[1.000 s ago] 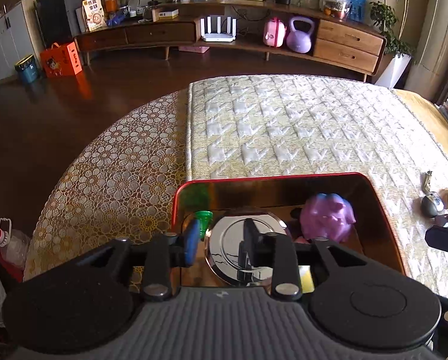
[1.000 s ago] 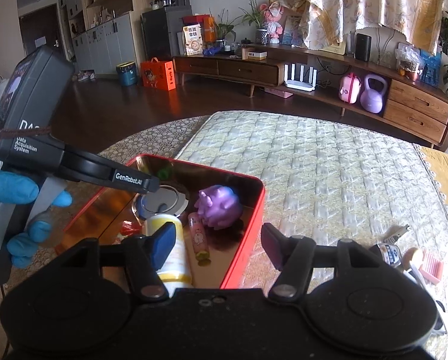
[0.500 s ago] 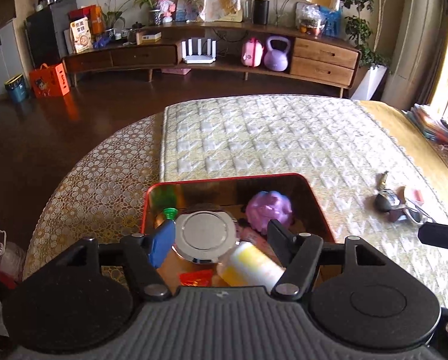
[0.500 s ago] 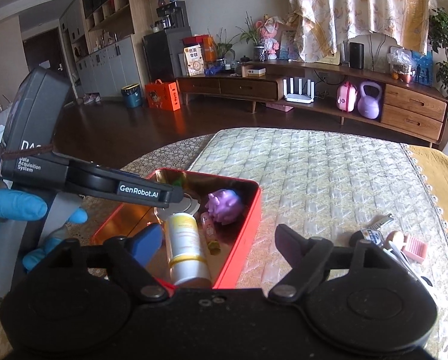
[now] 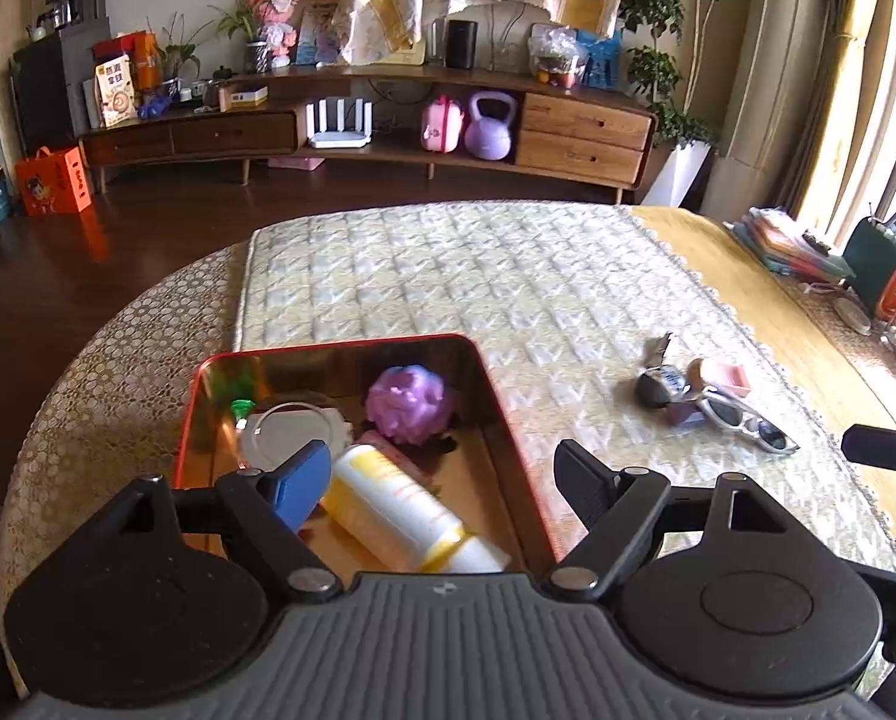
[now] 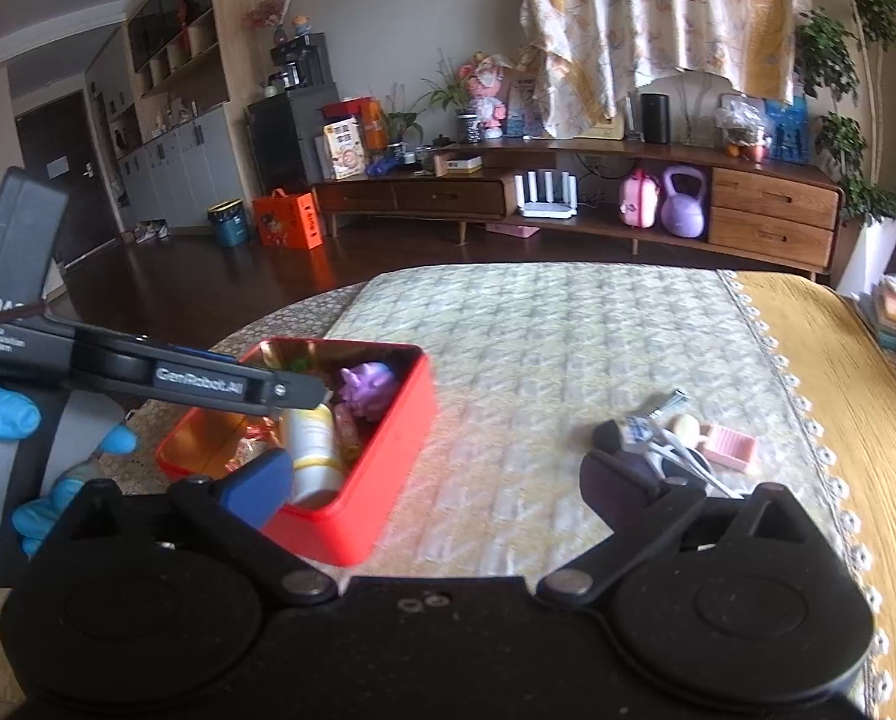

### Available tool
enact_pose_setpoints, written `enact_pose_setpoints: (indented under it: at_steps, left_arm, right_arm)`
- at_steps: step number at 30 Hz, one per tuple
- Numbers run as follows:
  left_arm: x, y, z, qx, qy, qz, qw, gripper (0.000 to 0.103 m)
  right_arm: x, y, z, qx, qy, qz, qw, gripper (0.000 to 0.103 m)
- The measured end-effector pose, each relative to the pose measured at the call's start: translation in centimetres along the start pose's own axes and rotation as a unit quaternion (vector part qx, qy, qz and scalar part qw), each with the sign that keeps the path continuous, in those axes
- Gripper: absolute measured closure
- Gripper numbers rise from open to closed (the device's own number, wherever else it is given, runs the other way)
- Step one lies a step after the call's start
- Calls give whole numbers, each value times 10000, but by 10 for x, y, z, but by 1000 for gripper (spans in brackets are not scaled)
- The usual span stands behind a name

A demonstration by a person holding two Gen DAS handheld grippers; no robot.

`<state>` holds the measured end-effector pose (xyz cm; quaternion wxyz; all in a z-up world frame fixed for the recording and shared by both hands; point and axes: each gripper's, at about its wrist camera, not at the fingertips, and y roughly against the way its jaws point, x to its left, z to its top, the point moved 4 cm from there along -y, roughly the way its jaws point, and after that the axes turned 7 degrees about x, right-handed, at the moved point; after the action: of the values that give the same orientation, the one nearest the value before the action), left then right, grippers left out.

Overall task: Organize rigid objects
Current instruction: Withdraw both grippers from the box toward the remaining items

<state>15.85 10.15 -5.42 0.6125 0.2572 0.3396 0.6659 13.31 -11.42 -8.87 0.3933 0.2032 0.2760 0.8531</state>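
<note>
A red tin box [image 5: 496,396] [image 6: 382,450] sits on the quilted table. It holds a round silver lid [image 5: 295,426], a purple pig toy [image 5: 411,395] [image 6: 367,387], a white and yellow bottle [image 5: 394,510] [image 6: 311,450] and a small green piece [image 5: 241,407]. My left gripper [image 5: 442,486] is open and empty above the box's near end. My right gripper [image 6: 433,483] is open and empty above the table to the box's right. A pile of loose things lies right of the box: sunglasses [image 5: 742,417], a dark round item [image 5: 652,390] [image 6: 609,437] and a pink comb [image 6: 730,445].
The left gripper's body [image 6: 148,378] and a blue-gloved hand [image 6: 4,420] fill the left of the right wrist view. The table's edge with a lace trim [image 6: 808,420] runs on the right. A wooden sideboard [image 5: 388,126] stands far across the floor.
My left gripper let go of the silver lid in the box, opened wide and pulled back and up. Both grippers have drawn back from the box, the right one shifting rightward.
</note>
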Motion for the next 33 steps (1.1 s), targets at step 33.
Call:
enact_pose_setpoints:
  at_steps: [33]
  left_arm:
    - [-123,-90,37,343,-624,-312,9970,19]
  right_arm:
    - [-147,-30,-39,475,169,-775,9957,3]
